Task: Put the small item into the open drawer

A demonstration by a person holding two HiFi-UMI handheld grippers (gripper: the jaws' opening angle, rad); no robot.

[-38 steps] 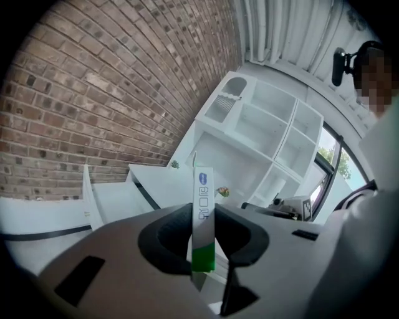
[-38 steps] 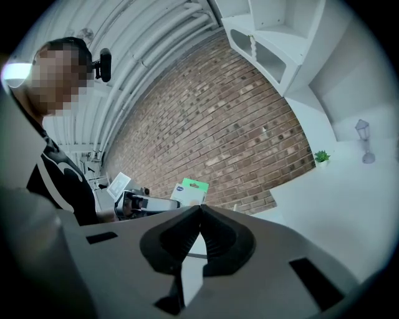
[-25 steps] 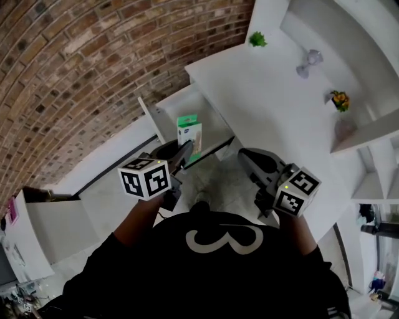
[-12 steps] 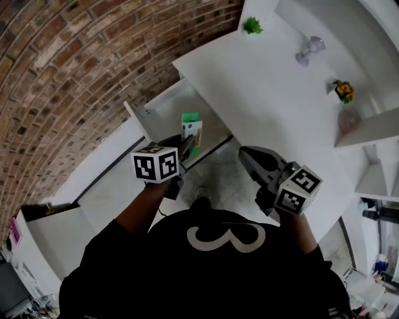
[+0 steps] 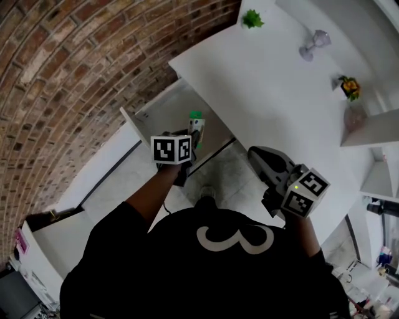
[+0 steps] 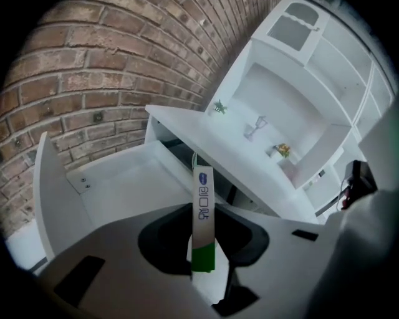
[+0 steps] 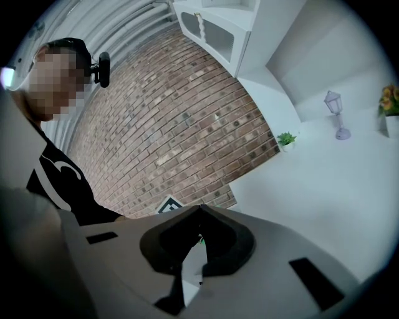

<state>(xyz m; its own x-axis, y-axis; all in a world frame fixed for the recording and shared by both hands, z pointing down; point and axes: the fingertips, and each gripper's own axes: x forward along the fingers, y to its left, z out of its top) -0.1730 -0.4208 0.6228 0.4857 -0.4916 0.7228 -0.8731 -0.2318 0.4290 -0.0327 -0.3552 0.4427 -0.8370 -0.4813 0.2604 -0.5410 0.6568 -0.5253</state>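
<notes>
Hanging edge-on in the left gripper (image 5: pixel 192 138) is the packet (image 5: pixel 196 124): thin, flat, white with blue print and a green band at the gripped end. The fingers are closed to a narrow gap and pinch that green end; the rest stands free beyond the tips. It sits in the air over the drawer (image 5: pixel 167 113), nearer the side by the counter's edge than the drawer's front panel, and is not down on the drawer floor.

- Handling, my read: very light, card or blister stock. Stiff enough along its length, likely to bow or pivot if pinched at one end only. Smooth faces, so some slip is possible. A hold across the flat faces suits it, as now. Nothing about it looks breakable.
- Drawer: white, pulled out from under the counter (image 5: pixel 268 81) toward the brick wall (image 5: pixel 62 75). What shows of its floor is bare.
- Right gripper (image 5: pixel 257 154): held off to the side by the counter's near edge, well apart from the drawer. Its own view shows the fingers brought together at the tips, with nothing gripped.
- Counter's far edge: a small plant (image 5: pixel 252 19), a little lamp (image 5: pixel 315 43) and a pot of flowers (image 5: pixel 349 87), all well clear of the work.
</notes>
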